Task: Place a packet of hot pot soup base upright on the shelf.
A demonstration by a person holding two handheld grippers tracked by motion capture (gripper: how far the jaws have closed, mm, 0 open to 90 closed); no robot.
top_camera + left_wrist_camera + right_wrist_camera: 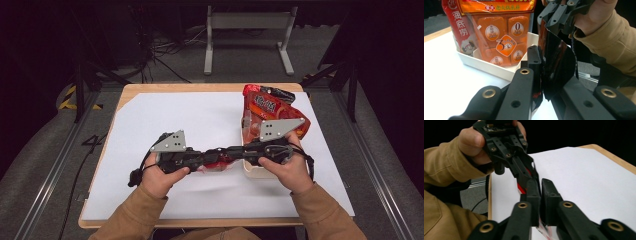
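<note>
Just beside the white tray (248,167), on its near-left side above the white surface (165,117), a small glossy red sachet (214,165) hangs stretched between both grippers, its long axis running from one to the other. The left gripper (200,159) pinches one end, the right gripper (235,152) the other; each pair of jaws is pressed on crinkly film. A large orange packet (499,35) stands in the tray.

A lab: metal rig frame (37,195), floor cables (165,50), paper-covered table (200,120)
</note>
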